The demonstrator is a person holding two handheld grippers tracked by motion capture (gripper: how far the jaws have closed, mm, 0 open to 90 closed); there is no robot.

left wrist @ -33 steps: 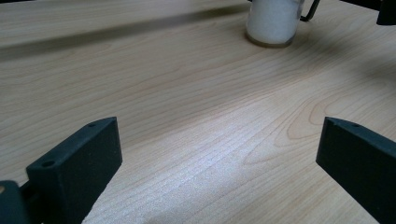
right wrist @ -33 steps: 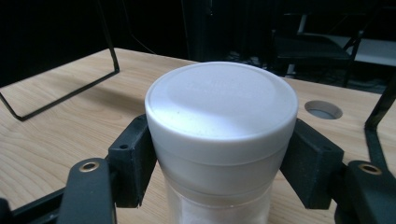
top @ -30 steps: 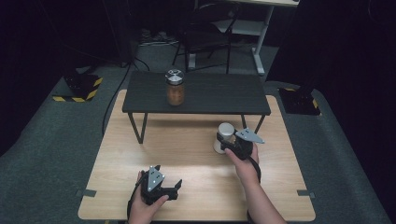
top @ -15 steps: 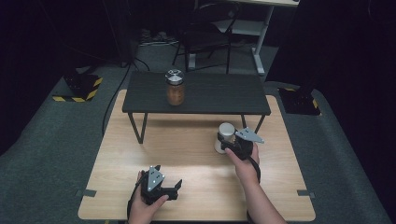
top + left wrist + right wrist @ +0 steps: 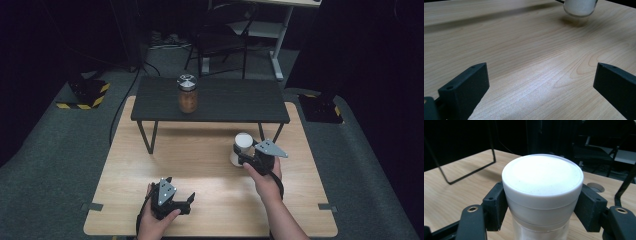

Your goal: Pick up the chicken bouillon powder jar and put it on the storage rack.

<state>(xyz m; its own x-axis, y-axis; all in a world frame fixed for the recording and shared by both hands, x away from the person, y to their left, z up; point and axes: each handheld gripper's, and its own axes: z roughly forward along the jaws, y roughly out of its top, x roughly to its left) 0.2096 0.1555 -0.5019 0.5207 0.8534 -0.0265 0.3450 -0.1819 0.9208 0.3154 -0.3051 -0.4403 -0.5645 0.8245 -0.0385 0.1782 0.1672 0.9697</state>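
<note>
White-lidded jar (image 5: 542, 192) clamped just below its lid between the right tool's (image 5: 542, 207) black jaws, apparently above the wooden counter (image 5: 446, 190).

Worktop (image 5: 200, 165): light wood-grain board, rectangular, standing on grey carpet floor (image 5: 55, 165). A small round cut-out in the board shows in the right gripper view, just behind the white-lidded jar.

Directly on the worktop:
- Low black shelf (image 5: 225, 100) on thin black metal legs, across the far half. Its top carries one glass jar (image 5: 187, 94) with a silver lid and brown contents, upright, left of centre.
- White-lidded jar (image 5: 242, 148), upright, right of centre, just in front of the shelf's right legs. In the left gripper view its base (image 5: 579, 7) appears to meet the board, with a shadow beside it.

Near half of the board bare wood.
</note>
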